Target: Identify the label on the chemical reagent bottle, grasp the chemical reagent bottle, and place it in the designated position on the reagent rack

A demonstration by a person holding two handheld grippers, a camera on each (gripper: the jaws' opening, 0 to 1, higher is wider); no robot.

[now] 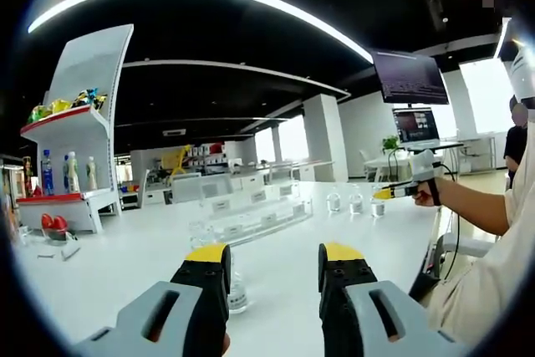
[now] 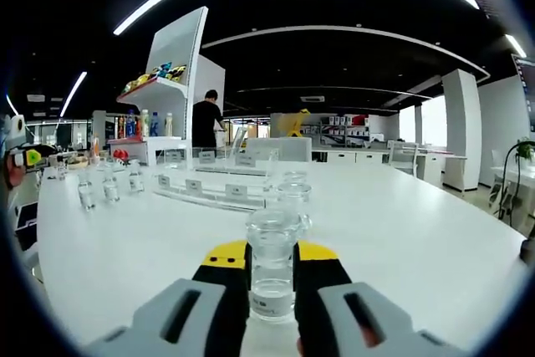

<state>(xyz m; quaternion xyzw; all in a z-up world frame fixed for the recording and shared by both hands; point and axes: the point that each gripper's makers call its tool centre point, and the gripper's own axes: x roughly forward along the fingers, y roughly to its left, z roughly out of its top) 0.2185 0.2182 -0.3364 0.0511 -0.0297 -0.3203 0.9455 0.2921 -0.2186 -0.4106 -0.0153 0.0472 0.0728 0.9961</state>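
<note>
A: Right gripper view: right gripper [image 2: 272, 263], yellow-tipped black jaws, clamped on a clear glass reagent bottle with a round stopper [image 2: 272, 265]. Bottle upright between the jaws, over the white tabletop [image 2: 401, 223]; its label cannot be read.

B: Left gripper view: left gripper [image 1: 274, 258] has its jaws spread, nothing between them. A small clear bottle [image 1: 238, 292] stands just beside its left jaw.

A: Rack?

B: Clear tiered reagent rack with white label tags [image 2: 219, 181] sits mid-table, well ahead of the held bottle. Three small bottles [image 2: 109, 188] stand left of it.

A: Pose?

B: In the left gripper view, a person's hand [image 1: 425, 193] holds a gripper out level over the table edge.
</note>
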